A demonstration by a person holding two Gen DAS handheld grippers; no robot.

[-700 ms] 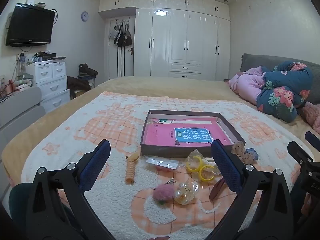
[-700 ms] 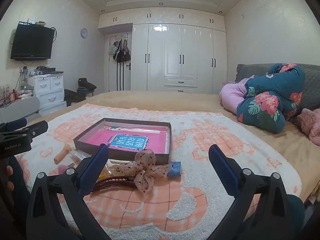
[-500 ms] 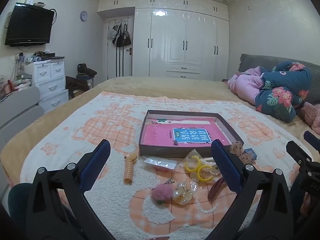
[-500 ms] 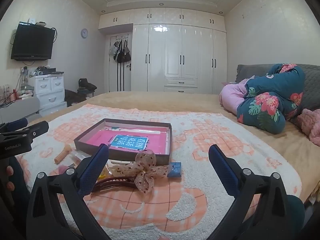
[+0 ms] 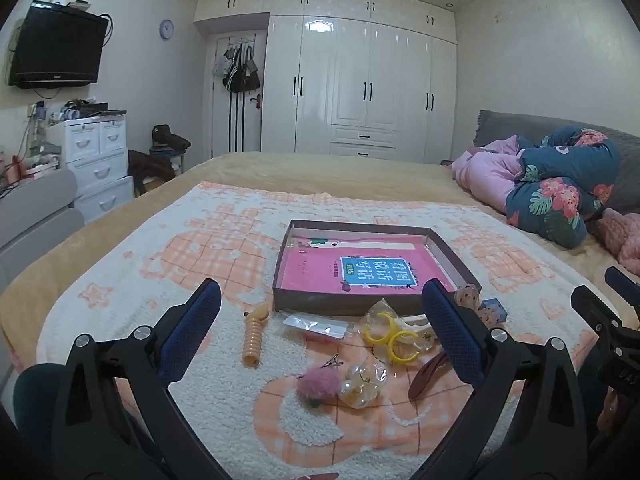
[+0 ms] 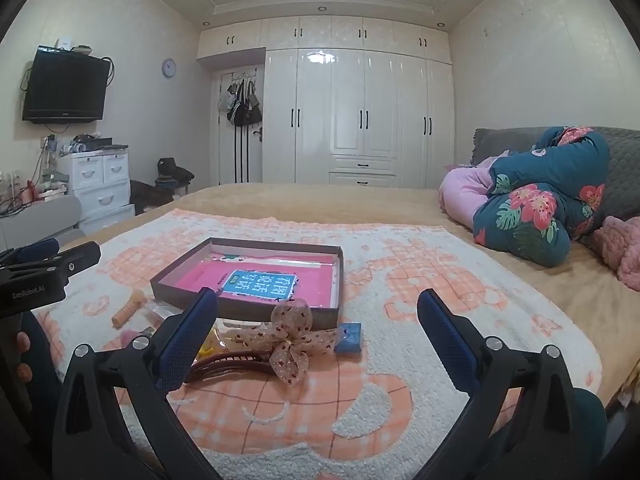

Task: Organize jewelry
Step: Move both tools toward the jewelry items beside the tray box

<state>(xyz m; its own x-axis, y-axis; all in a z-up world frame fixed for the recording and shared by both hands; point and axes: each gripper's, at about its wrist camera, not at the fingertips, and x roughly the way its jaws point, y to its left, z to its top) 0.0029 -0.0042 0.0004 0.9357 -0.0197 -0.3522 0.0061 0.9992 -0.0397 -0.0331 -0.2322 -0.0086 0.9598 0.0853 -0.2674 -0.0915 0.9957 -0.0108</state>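
Note:
A shallow brown box with a pink book inside lies on the bed's blanket; the right wrist view shows the same box. In front of it lie an orange spiral hair tie, a clear packet, yellow hoops in a bag, a pink pompom clip, a bag of beads and a dark red clip. A bow hair clip and a small blue box lie by the box's near corner. My left gripper and right gripper hover open, holding nothing.
An orange and white blanket covers the near bed. Folded quilts are heaped at the right. White drawers and a wall television stand at the left, wardrobes at the back. A person's fingers show at left.
Both views have shifted only slightly; the left view has edged a little right. Nothing on the bed has moved and both grippers stay open.

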